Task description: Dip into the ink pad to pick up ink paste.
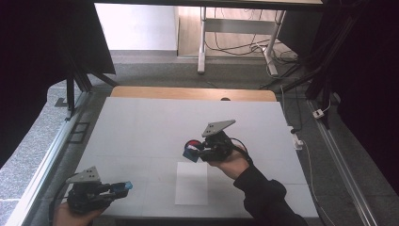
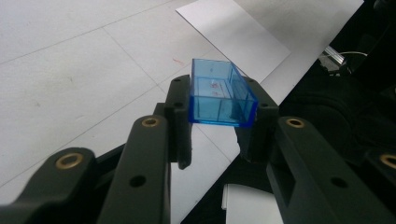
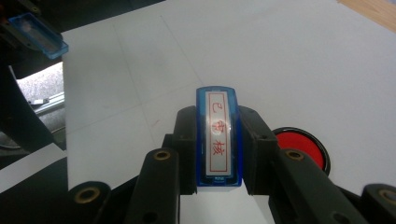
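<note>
stamp (image 3: 218, 140): blue body, white label, red border, red characters | cap (image 2: 220, 95): clear blue, see-through | ink pad (image 3: 301, 145): red disc, black rim | paper sheet (image 1: 191, 183): plain white, near front edge of tabletop | tabletop (image 1: 150, 122): white, faint grid lines, wood strip at far edge | hand-held gripper jaws: black, brass rivets

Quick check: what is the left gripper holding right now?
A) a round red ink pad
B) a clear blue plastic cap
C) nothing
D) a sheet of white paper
B: in the left gripper view the left gripper is clamped on the clear blue rectangular plastic cap.
</note>
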Tool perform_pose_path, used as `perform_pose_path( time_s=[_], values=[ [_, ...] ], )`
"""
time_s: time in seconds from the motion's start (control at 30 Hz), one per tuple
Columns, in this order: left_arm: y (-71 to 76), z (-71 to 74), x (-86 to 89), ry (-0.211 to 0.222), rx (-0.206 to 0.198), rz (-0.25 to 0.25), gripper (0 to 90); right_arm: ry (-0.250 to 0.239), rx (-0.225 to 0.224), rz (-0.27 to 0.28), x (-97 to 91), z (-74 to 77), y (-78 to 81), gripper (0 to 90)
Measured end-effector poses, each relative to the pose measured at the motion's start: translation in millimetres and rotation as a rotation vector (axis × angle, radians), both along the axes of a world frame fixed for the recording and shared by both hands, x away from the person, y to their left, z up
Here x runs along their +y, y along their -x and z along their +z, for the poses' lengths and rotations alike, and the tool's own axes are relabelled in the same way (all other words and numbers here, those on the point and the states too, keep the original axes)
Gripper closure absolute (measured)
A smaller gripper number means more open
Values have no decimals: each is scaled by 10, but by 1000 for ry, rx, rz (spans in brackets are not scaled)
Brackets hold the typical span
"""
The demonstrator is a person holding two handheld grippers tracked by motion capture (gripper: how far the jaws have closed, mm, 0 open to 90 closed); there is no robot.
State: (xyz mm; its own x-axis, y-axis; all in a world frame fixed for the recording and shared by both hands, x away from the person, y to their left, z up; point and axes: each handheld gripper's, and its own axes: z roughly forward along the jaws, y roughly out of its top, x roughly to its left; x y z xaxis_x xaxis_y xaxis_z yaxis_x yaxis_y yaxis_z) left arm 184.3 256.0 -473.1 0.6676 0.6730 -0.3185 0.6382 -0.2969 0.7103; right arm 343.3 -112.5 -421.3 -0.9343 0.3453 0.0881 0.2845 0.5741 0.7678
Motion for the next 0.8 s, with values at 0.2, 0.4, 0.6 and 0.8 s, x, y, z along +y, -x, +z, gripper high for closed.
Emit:
perform_pose_path(
  time_s=[0.2,0.4,0.6,0.8],
  values=[
    [0,5,-28,-15,-13,-13,682,-11,-3,16,-25,53,88,708],
    [-1,9,-46,-26,-19,-14,682,-33,5,29,-55,81,153,708],
    [-1,14,-54,-25,-25,-19,682,-43,11,41,-80,100,205,707],
    [0,13,-60,-32,-29,-19,682,-35,11,47,-86,80,245,708]
  ],
)
